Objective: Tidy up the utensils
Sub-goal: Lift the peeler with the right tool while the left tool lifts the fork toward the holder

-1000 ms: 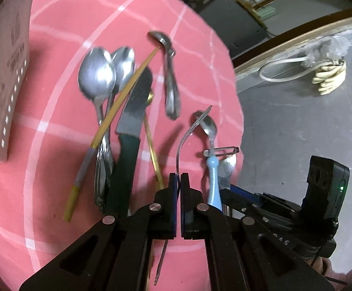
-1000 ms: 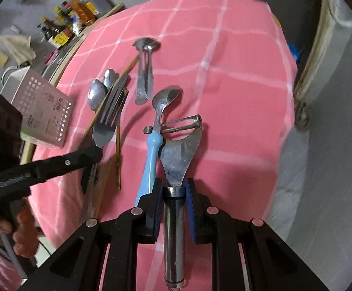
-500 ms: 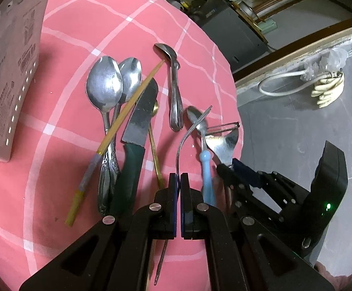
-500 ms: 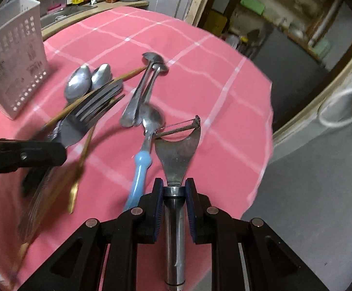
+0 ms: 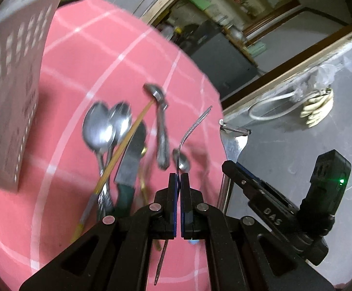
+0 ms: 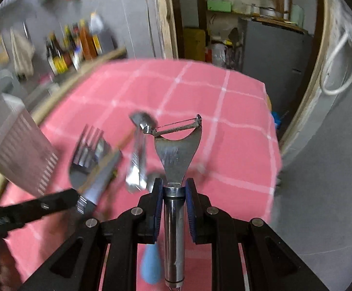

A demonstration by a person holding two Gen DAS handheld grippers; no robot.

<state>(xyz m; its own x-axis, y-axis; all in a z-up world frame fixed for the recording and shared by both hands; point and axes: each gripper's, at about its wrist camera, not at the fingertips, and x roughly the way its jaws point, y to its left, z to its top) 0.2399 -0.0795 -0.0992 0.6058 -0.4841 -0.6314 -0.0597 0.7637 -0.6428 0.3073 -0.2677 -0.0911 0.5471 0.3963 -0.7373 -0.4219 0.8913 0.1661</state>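
**Fork and peeler lifted; holder next**

Change since earlier frame: both tools have risen off the bench, views tilted up, each carrying its piece.

- Left tool: pads together, clamped on the fork, tines up, clear of the cloth.
- Right tool: clamped on the peeler at the handle, blade forward, held above the bench's near right edge.
- Left on bench: spoons, knife, chopstick, blue-handled spoon, mid-bench.
- Utensil holder: perforated, at the far left edge.

Step judged: carry phase. Next move calls for swinging both pieces left and lowering them handle-first into the holder.
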